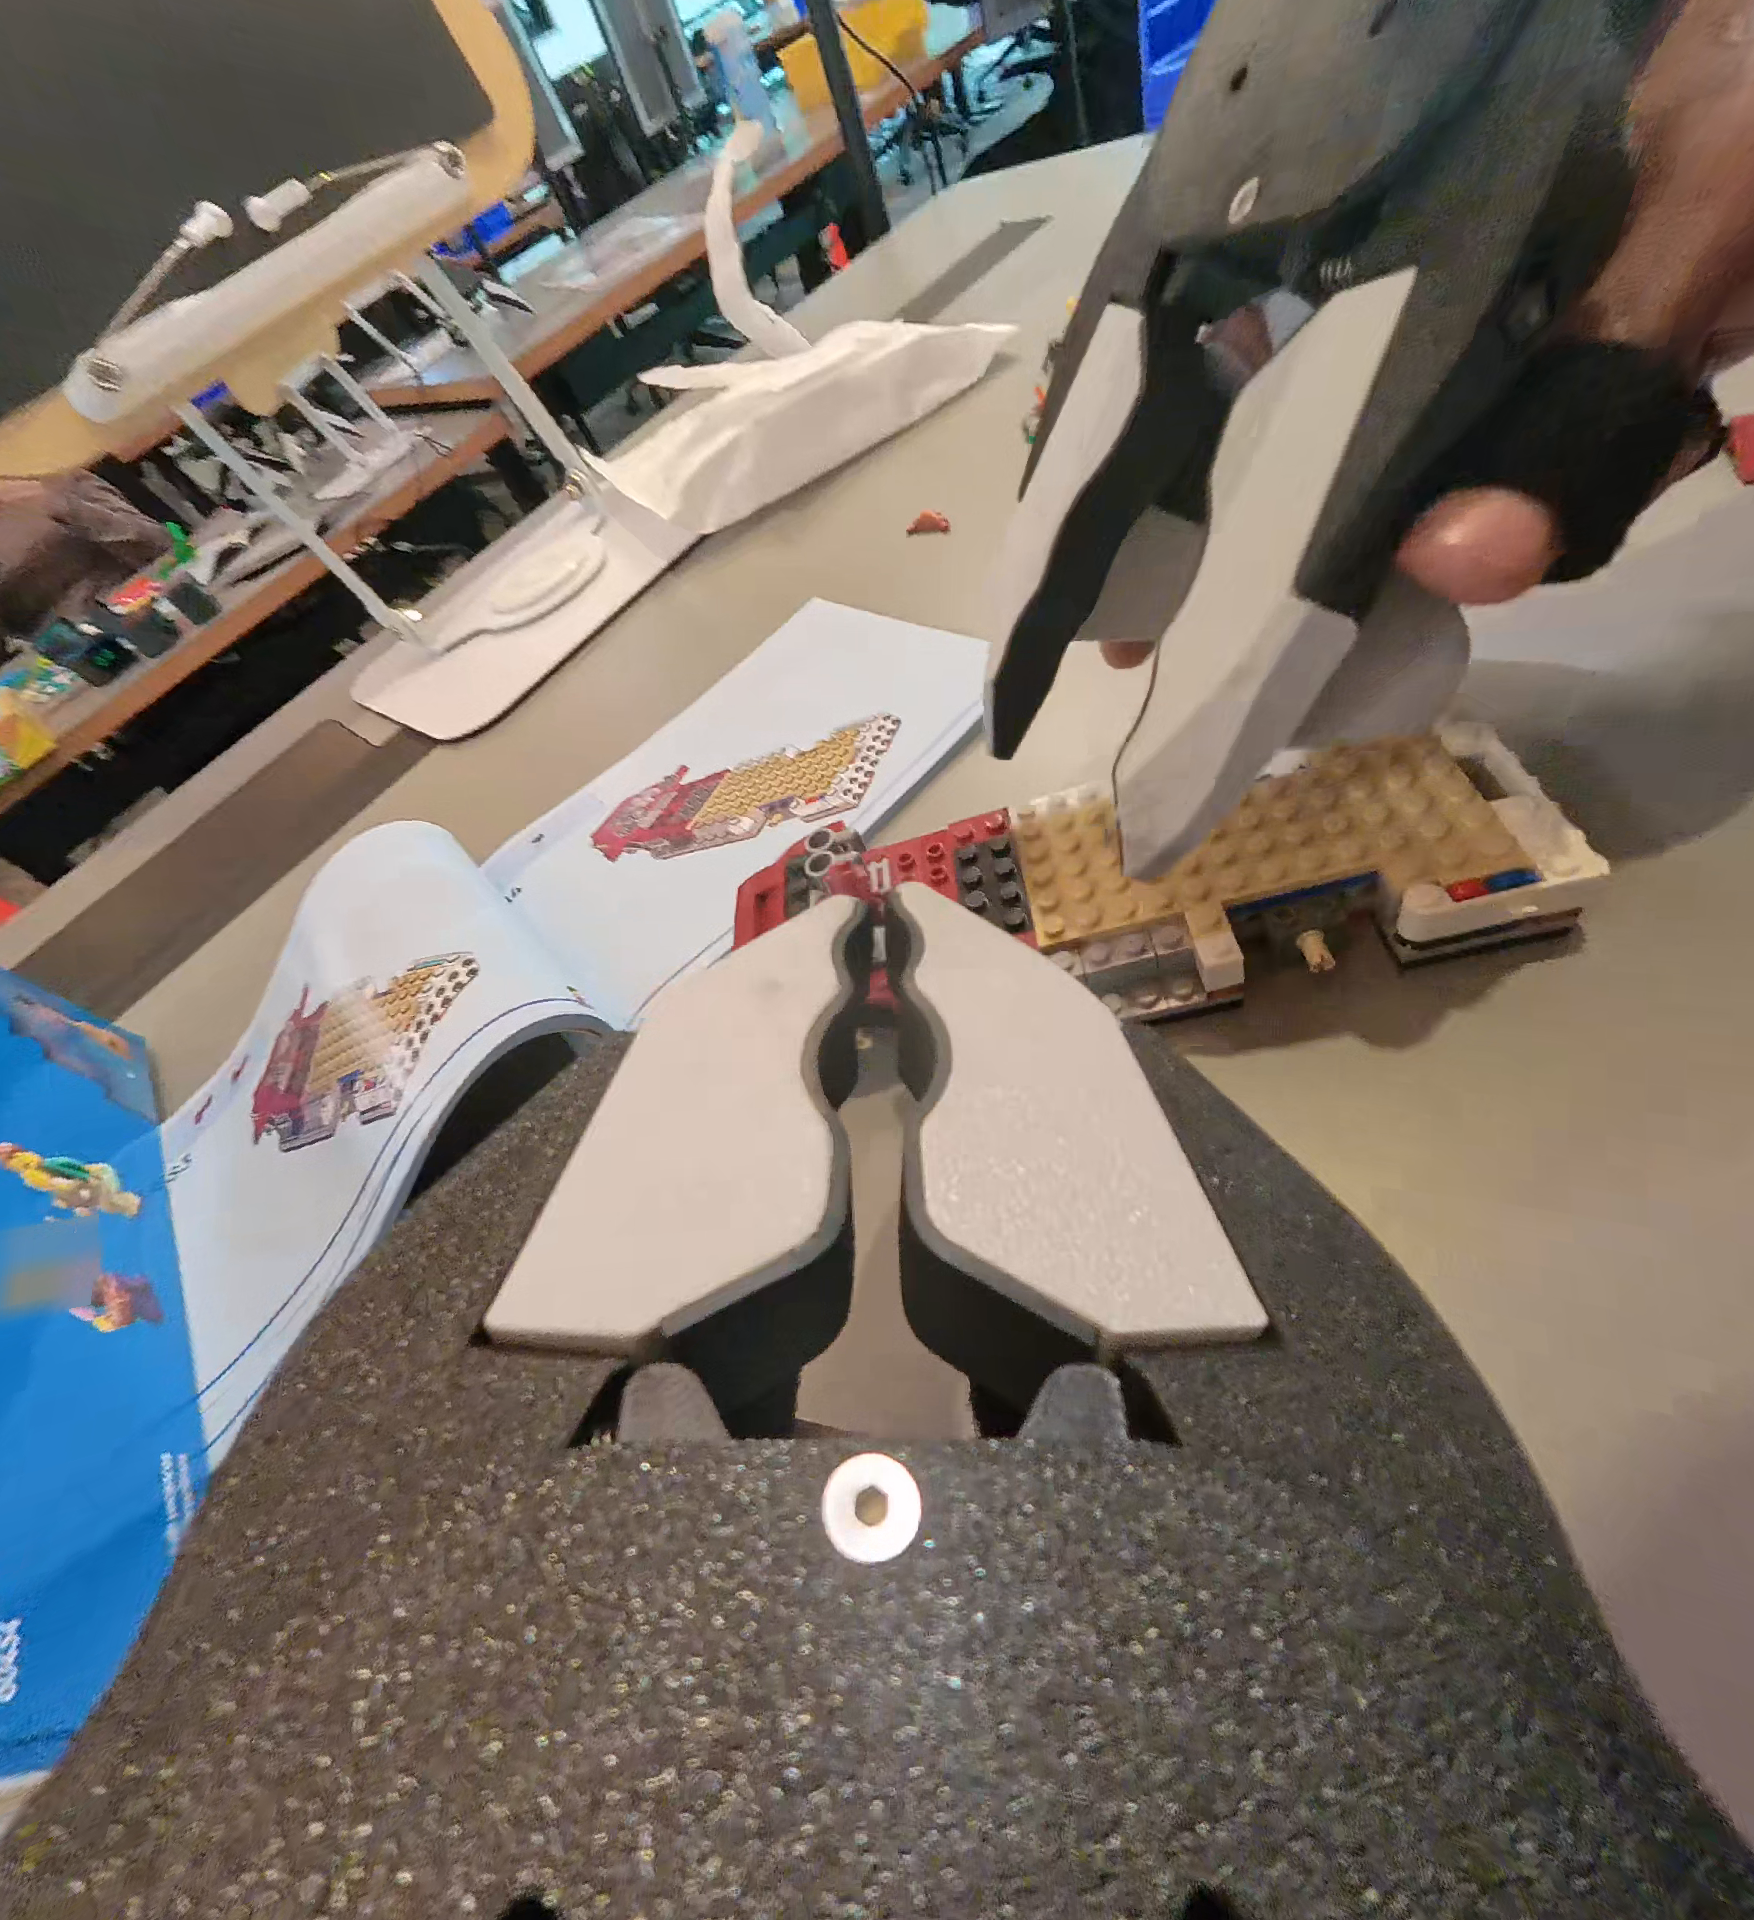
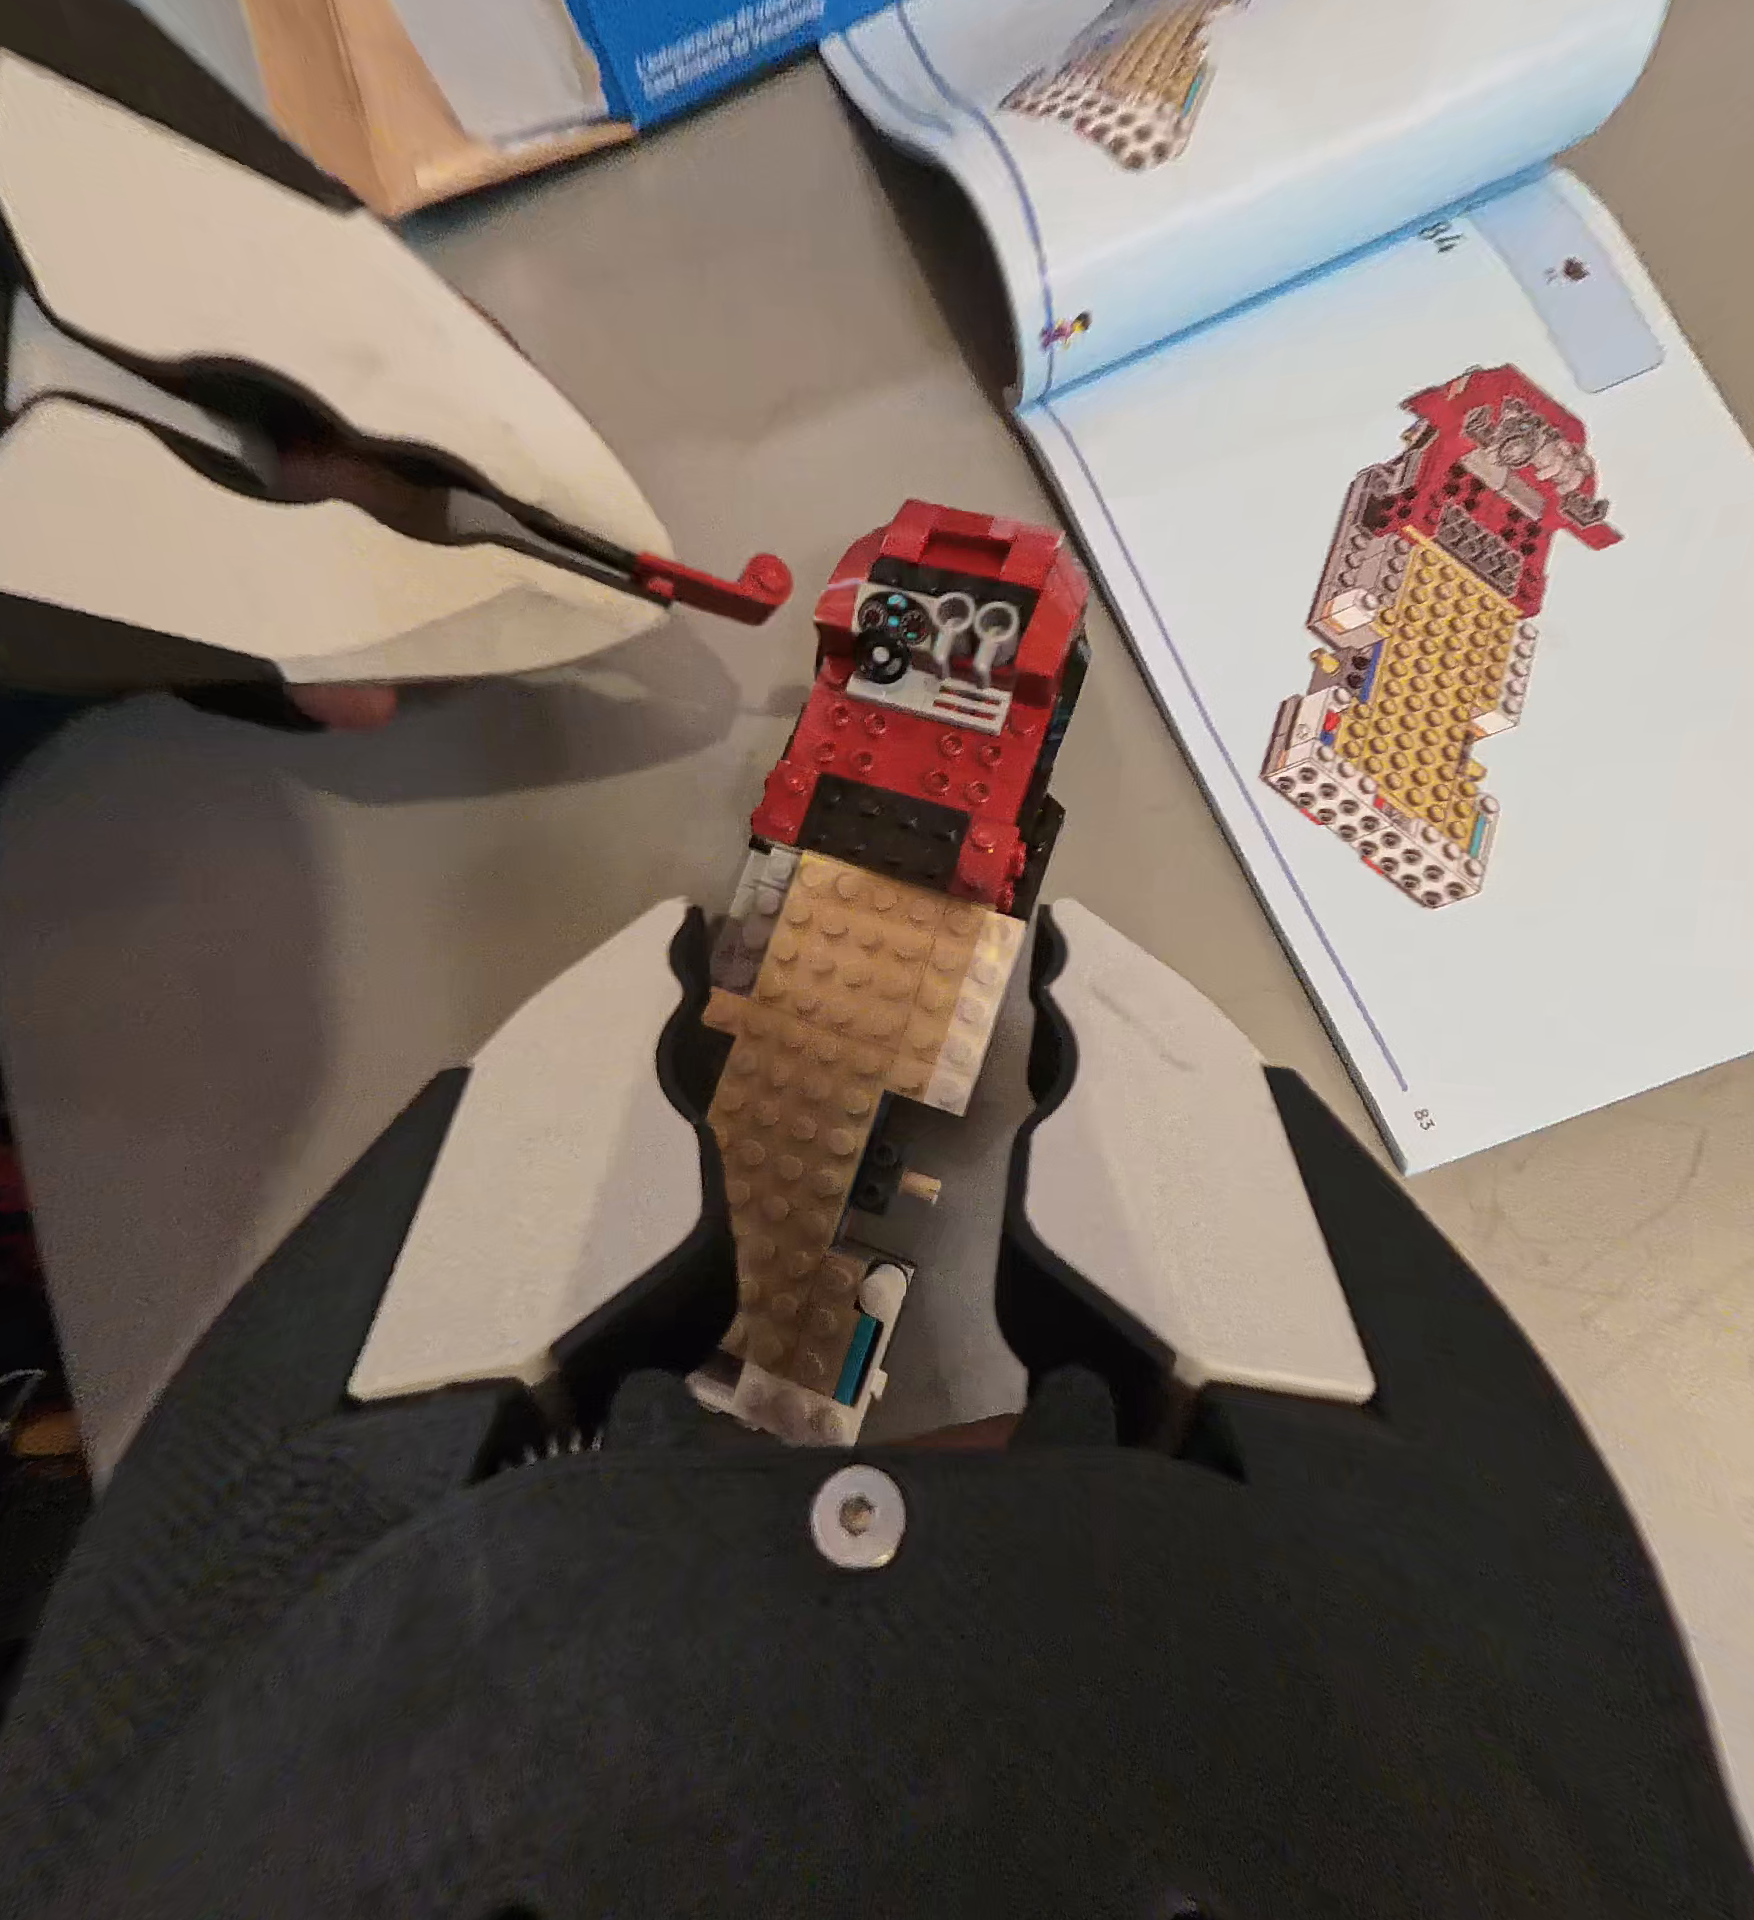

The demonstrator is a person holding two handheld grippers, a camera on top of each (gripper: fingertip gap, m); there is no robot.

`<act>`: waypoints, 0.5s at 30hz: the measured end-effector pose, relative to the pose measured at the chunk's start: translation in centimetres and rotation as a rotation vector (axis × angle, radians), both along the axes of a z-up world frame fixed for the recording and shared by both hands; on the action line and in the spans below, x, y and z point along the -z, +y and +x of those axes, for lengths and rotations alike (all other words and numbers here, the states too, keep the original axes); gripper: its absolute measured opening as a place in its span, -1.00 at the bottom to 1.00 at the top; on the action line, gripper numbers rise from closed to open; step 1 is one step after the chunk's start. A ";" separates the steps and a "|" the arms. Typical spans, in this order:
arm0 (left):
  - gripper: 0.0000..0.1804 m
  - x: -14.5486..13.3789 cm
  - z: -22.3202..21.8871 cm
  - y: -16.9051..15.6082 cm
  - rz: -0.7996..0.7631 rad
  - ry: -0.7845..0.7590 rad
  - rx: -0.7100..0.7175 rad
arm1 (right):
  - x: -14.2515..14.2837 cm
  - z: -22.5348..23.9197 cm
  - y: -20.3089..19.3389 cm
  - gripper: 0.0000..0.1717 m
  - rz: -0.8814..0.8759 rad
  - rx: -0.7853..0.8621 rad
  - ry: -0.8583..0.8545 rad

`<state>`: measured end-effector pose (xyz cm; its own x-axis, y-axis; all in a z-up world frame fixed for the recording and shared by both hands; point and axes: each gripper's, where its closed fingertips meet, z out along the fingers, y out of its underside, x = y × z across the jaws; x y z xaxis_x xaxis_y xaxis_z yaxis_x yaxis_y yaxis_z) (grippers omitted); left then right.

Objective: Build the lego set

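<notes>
Brick-built vehicle [image 2: 883, 935] flat on grey table [image 2: 437, 935]: red and black cab end, tan studded deck, white bricks at the rear. Lies lengthwise between the fingers of the right gripper [image 2: 857, 920], cab end out past the fingertips, rear end near the gripper body. Right fingers spread wide, one to either side of the tan deck; in the left wrist view, tips hang just above the deck, apart from it.

Small red angled piece [image 2: 722, 590] pinched at the very tips of the left gripper [image 2: 644, 582], fingers pressed together on it. Piece held just beside the cab end, apart from it.

Open instruction booklet [image 2: 1475, 727] on the table right of the right gripper. Blue box [image 1: 31, 1351] left of the left gripper. White stand [image 1: 499, 613] and crumpled white paper bag [image 1: 821, 405] farther ahead.
</notes>
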<state>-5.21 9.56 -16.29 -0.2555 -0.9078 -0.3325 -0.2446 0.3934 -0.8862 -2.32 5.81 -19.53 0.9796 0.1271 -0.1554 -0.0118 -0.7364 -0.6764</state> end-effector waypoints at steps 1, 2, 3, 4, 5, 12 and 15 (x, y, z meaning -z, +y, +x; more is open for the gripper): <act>-0.98 0.1 0.0 -0.1 -0.014 0.017 0.019 | 0.3 -0.2 0.1 -0.28 -0.012 -0.008 -0.021; -0.98 0.2 0.0 -0.1 -0.032 0.030 0.031 | 0.6 -0.3 0.2 -0.24 -0.023 -0.012 -0.044; -0.98 0.3 0.0 -0.1 -0.052 0.043 0.044 | 0.8 -0.2 0.4 -0.21 -0.033 -0.010 -0.065; -0.98 0.4 0.0 0.0 -0.071 0.056 0.052 | 1.0 -0.2 0.6 -0.20 -0.040 -0.008 -0.082; -0.98 0.4 0.0 0.2 -0.089 0.068 0.059 | 1.1 -0.1 0.8 -0.18 -0.047 -0.007 -0.094; -0.98 0.4 0.0 0.7 -0.189 0.104 0.083 | 1.9 -0.3 2.3 -0.15 -0.085 -0.002 -0.129; -0.98 0.3 0.0 0.9 -0.192 0.099 0.072 | 2.4 -0.1 2.7 -0.15 -0.108 0.009 -0.194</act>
